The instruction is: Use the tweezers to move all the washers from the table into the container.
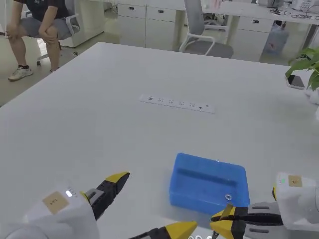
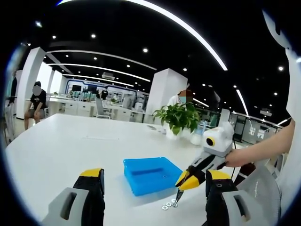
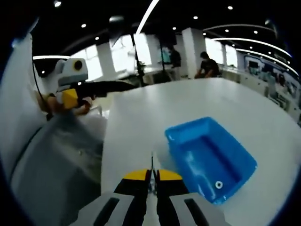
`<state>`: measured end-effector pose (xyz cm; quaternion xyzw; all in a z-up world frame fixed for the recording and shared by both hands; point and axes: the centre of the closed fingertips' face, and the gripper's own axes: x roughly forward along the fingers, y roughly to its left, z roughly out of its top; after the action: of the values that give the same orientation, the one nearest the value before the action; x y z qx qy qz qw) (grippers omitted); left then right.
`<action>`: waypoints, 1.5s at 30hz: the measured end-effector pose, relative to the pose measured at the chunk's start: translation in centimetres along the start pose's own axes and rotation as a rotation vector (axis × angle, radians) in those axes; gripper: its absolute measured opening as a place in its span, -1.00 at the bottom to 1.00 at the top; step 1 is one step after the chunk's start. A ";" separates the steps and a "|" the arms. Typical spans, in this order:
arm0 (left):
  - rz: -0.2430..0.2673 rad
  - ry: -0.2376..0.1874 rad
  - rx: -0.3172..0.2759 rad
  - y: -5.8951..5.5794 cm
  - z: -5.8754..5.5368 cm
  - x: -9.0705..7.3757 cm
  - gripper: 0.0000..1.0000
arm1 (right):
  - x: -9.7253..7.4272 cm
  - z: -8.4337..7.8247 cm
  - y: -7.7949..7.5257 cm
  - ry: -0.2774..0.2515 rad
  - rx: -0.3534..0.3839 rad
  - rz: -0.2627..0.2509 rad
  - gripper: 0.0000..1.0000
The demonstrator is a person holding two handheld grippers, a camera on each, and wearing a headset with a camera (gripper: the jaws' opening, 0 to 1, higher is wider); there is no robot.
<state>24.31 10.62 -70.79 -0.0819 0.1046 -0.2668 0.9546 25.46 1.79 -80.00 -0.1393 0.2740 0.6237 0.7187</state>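
Silvery flat metal washers [image 2: 166,207], likely light and slippery, lie low-centre on the white worktop [image 2: 70,146] beside the blue plastic container [image 2: 150,172]; your right tool [image 3: 151,176] clamps thin metal tweezers [image 3: 151,162], your left tool [image 1: 152,203] gapes, so nip one rim.

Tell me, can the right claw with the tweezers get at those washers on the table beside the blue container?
Probably yes: the right claw, shut on the tweezers, has their tips right by the washers on the table, near the blue container, with nothing visible in between.
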 end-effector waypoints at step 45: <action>0.010 0.026 0.019 0.3 -0.4 -0.1 0.77 | -0.6 -0.3 -0.8 -0.016 -0.050 -0.021 -0.94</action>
<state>24.29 10.83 -71.26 -0.0690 0.1151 -0.2642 0.9551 26.13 1.01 -79.97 -0.1550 0.2511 0.6238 0.7237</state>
